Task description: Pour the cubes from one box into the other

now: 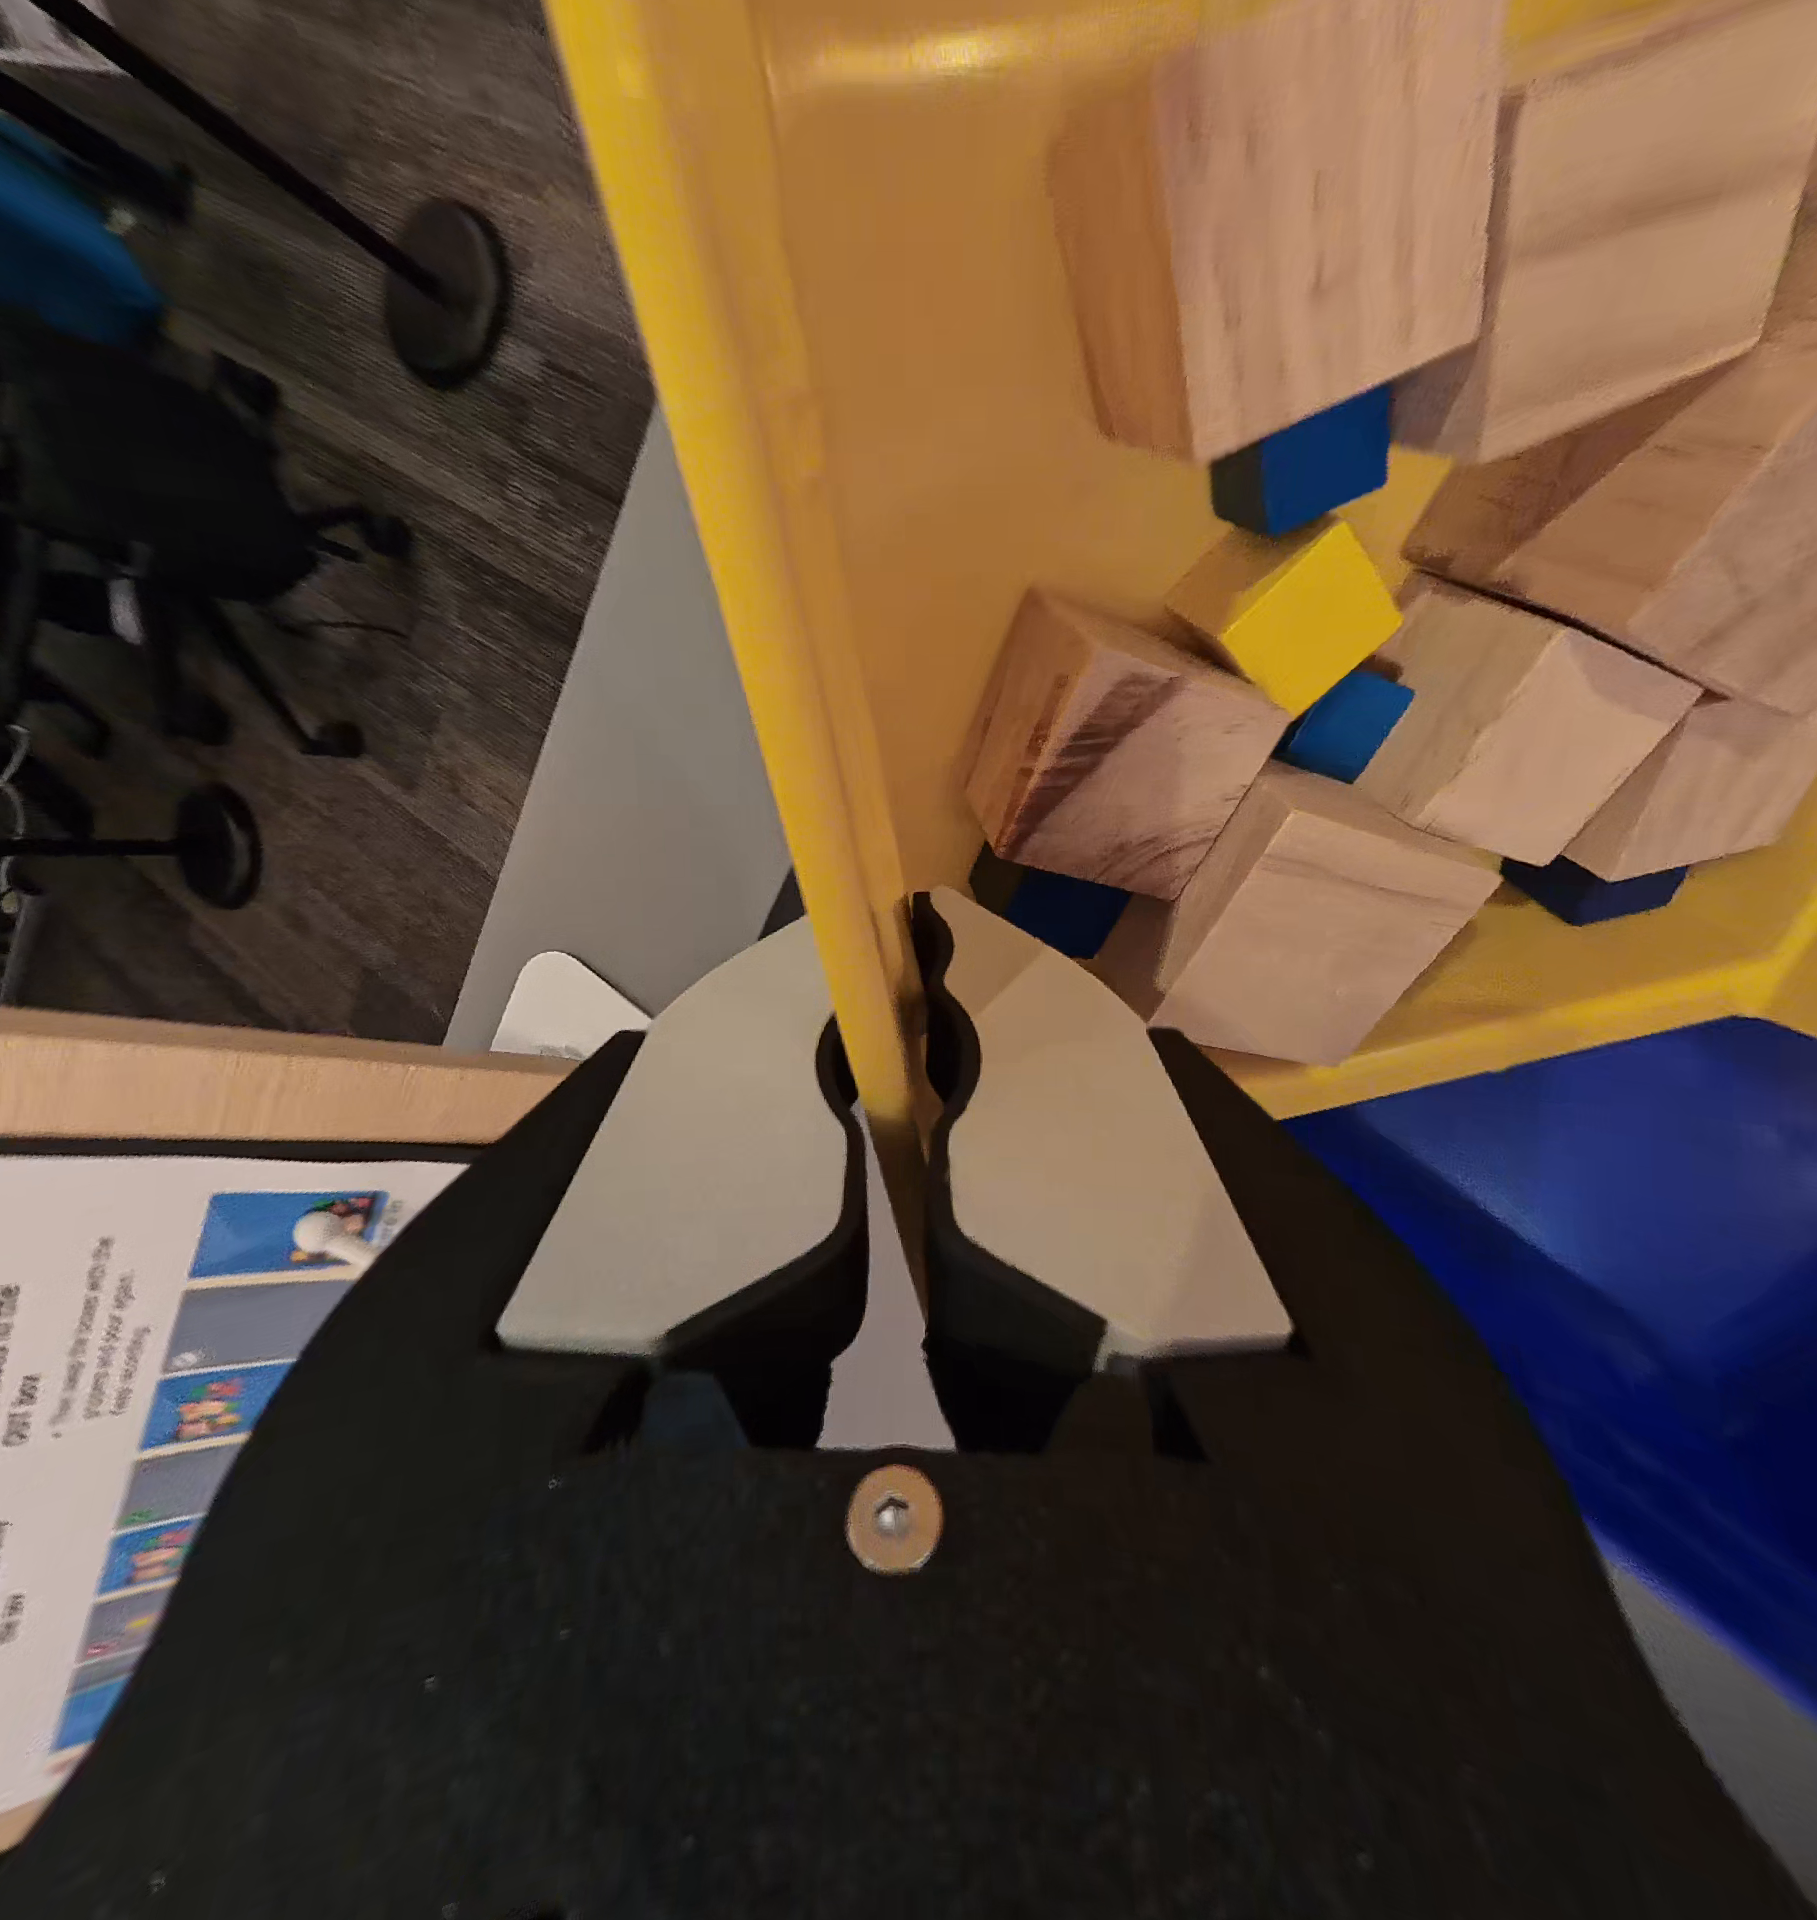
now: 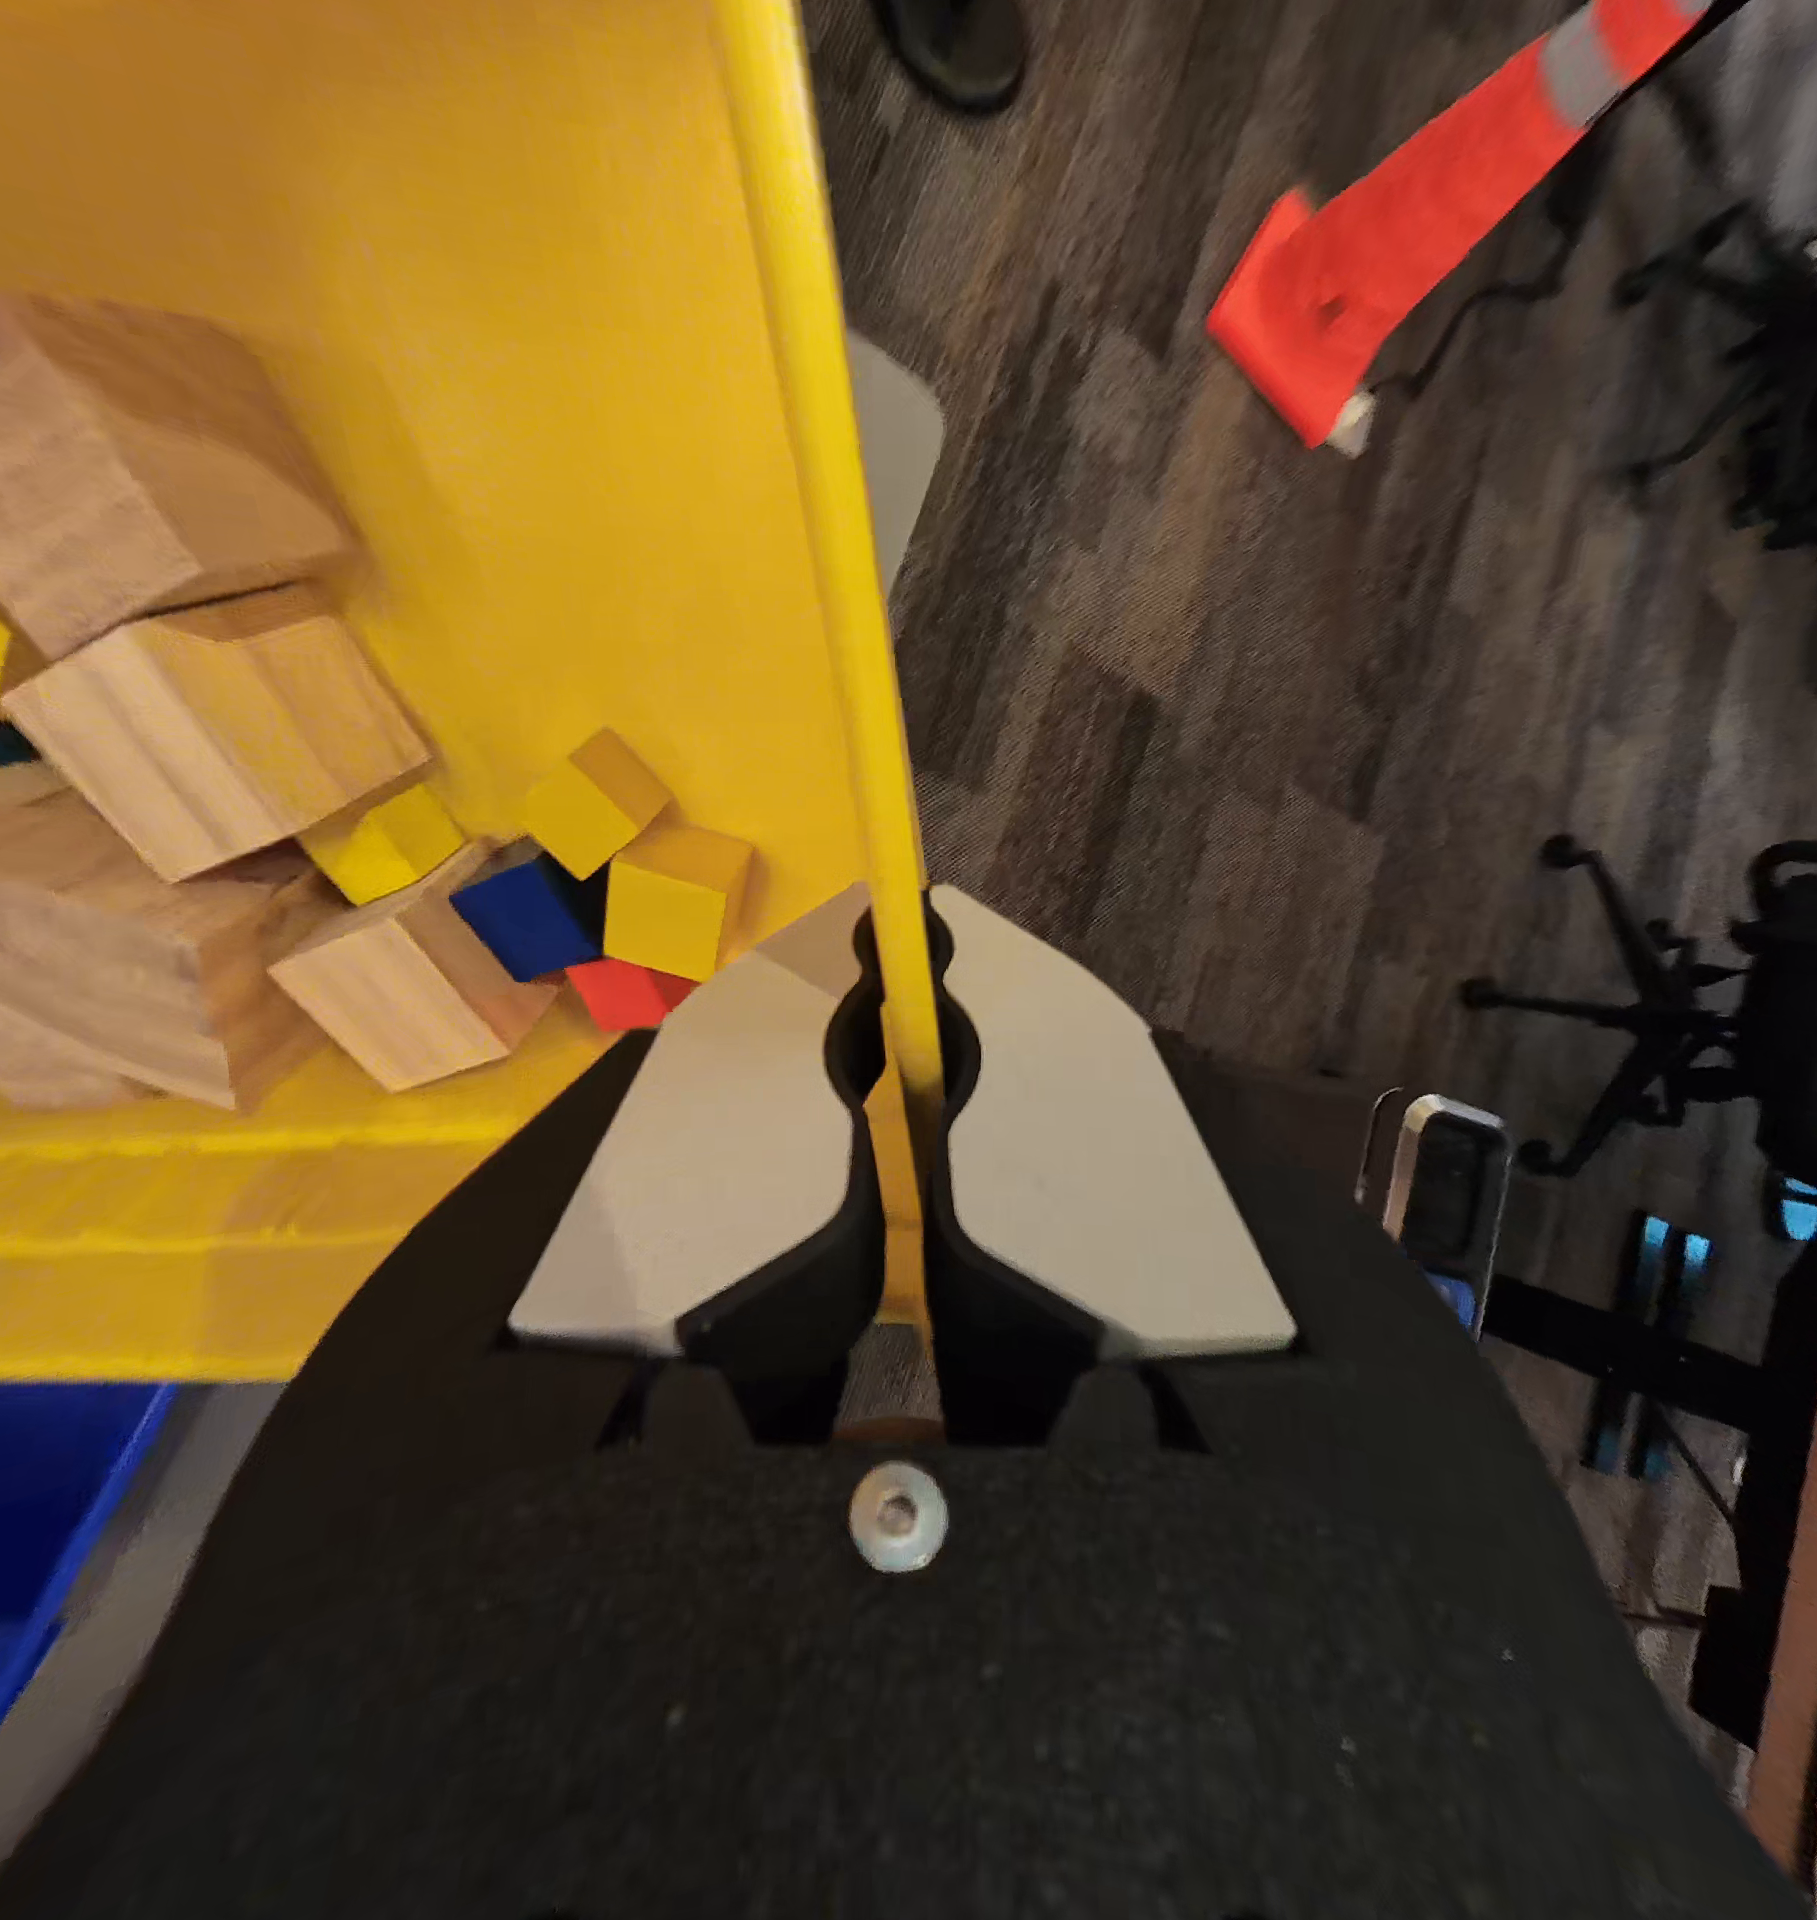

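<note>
Yellow box [image 1: 883, 312] tipped steeply, held by both grippers on opposite side walls. Left gripper [image 1: 899, 987]: jaws nearly closed, pinching the box's wall edge between them. Right gripper [image 2: 899, 977]: same, clamped on the opposite wall edge [image 2: 831, 520].

Cubes [image 1: 1330, 935] piled inside the yellow box, to the right of the left fingers and to the left of the right fingers. Mix of large plain wood cubes [image 2: 218, 748] and small painted ones: yellow [image 1: 1299, 613], blue [image 2: 530, 920], one red [image 2: 623, 992] touching the tip of the right gripper's inner finger. Pile has slid against the lower wall; some blur on the upper cubes suggests they are tumbling.

Blue box [image 1: 1610, 1299] lies below the yellow one's lower lip, beside and under the left fingers' right side; its corner [image 2: 31, 1507] shows low left of the right gripper. Its inside is not visible, so whether any cubes have landed cannot be told.

Judgement: pour is underway but early. Most or all visible cubes remain in the yellow box. Left to do: more tilt until the pile clears the lip.
</note>
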Demonstrator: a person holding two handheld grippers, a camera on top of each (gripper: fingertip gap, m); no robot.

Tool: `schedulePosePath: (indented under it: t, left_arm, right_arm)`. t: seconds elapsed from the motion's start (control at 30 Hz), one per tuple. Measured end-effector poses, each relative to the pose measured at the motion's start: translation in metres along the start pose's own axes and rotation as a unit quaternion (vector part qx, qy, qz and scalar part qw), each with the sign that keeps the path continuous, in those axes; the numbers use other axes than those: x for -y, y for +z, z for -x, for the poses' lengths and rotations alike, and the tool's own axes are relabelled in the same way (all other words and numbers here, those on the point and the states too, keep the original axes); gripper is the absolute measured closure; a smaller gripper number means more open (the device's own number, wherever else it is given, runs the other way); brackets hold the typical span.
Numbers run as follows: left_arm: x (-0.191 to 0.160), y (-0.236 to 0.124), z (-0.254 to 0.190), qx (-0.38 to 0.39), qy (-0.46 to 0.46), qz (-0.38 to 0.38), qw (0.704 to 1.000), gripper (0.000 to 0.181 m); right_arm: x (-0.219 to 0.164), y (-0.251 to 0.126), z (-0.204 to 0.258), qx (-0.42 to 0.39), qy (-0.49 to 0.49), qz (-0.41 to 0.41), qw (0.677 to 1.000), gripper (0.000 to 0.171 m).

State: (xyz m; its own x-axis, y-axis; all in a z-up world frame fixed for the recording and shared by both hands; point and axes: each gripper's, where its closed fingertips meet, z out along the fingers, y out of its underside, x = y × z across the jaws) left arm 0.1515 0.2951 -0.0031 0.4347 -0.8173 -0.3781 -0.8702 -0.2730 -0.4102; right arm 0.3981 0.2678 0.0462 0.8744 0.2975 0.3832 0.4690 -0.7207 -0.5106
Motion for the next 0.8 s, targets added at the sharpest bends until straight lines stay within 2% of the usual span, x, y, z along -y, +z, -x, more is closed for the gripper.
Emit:
schedulePosePath:
  t: [0.2,0.47,0.8]
  left_arm:
    - [-0.007,-0.013,0.004,0.110,-0.006,-0.064,0.992,0.176]
    - [-0.005,-0.048,0.007,0.250,-0.006,-0.163,0.954,0.177]
    - [-0.012,-0.036,-0.008,0.280,-0.017,-0.208,0.937,0.176]
  right_arm:
    - [0.005,-0.019,0.009,-0.090,-0.011,-0.097,0.991,0.168]
    - [-0.002,-0.047,0.018,-0.162,0.024,-0.236,0.958,0.168]
    - [-0.015,-0.077,0.028,-0.262,0.002,-0.289,0.921,0.168]
